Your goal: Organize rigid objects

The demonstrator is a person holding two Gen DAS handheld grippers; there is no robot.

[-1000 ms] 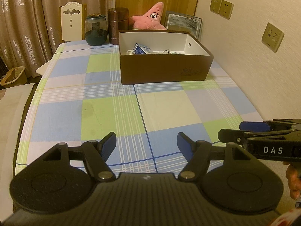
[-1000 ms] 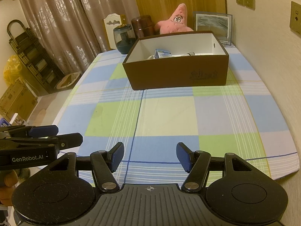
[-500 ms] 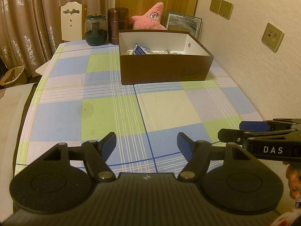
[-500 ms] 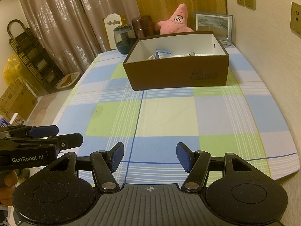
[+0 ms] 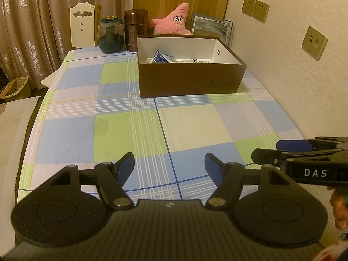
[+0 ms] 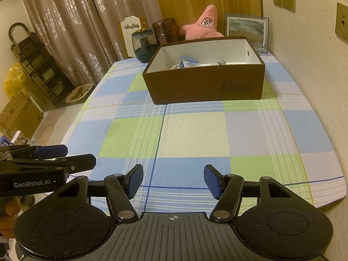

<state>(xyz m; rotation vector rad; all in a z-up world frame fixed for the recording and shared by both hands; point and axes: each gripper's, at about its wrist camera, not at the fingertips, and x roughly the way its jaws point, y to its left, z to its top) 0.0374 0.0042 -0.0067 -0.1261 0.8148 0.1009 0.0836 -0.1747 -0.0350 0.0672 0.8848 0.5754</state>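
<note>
Left wrist view: our left gripper hangs spread wide and empty over the table's near edge; the box, bits inside, sits toward the far right corner. Right wrist view: our right gripper, also spread and empty, at the near edge.

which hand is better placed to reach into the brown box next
Right, marginally. Both tongs, left and right, are open, empty and near the table's front edge, but the brown box sits toward the wall on the right.
</note>
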